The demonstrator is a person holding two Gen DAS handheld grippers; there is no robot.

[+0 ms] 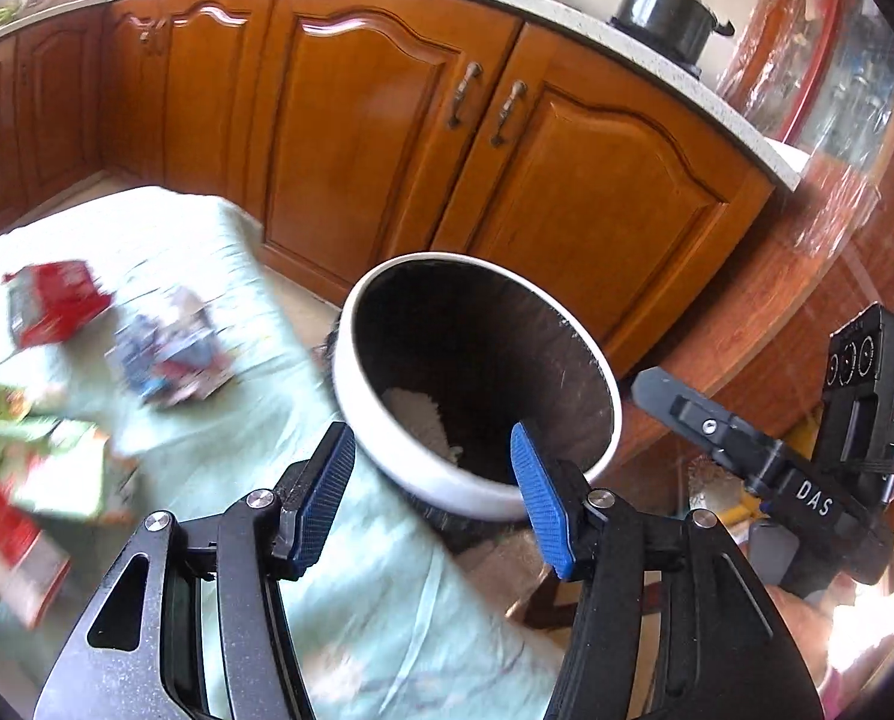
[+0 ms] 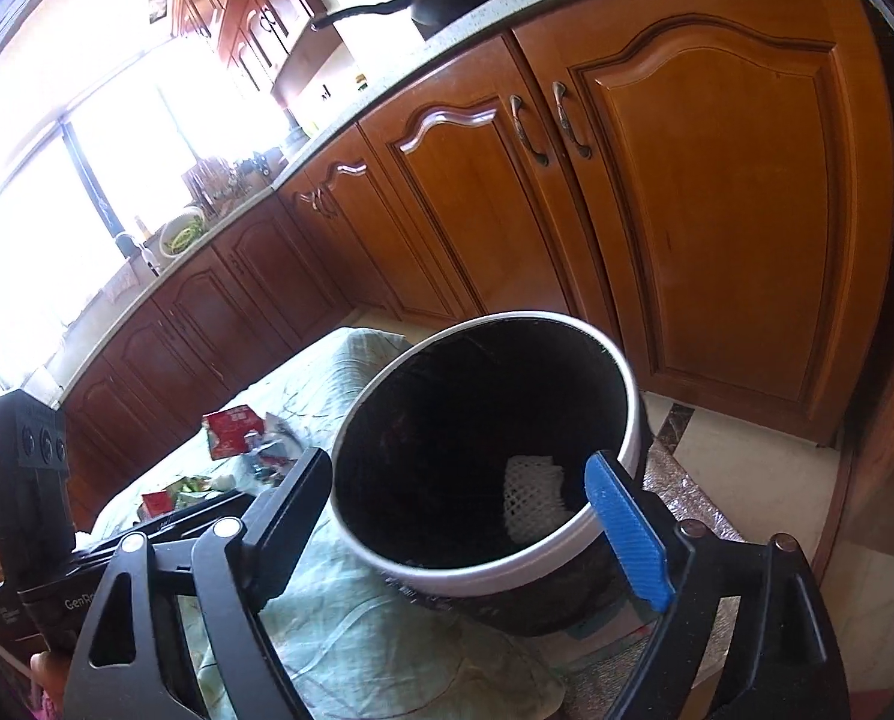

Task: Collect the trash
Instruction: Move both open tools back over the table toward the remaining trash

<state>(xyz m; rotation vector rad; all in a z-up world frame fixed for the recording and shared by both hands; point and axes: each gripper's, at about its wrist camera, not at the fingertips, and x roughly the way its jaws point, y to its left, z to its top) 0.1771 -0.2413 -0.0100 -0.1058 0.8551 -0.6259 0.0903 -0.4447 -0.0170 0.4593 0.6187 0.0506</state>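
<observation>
On the pale green cloth point(image 1: 165, 462) at the left lie a red packet point(image 1: 51, 303) and other blurred wrappers point(image 1: 168, 360). The left gripper point(image 1: 432, 498) hangs with jaws apart and empty beside the white-rimmed bin point(image 1: 612, 420), which holds white netting point(image 2: 531, 495). The right gripper point(image 2: 471, 528) gapes wide, empty, before the bin.

The bin point(image 1: 477, 384) is round, with a white rim and dark inner wall, standing open just ahead of both tongs at the edge of the pale green cloth point(image 1: 219, 252). White netting point(image 2: 531, 492) lies at its bottom. To the left of the left tongs, wrappers are scattered flat on the cloth: a red packet point(image 1: 51, 303) farthest out, a blue-and-red one point(image 1: 171, 354) nearer the bin, and a green-and-red heap point(image 1: 33, 468) closest. All are blurred.
</observation>
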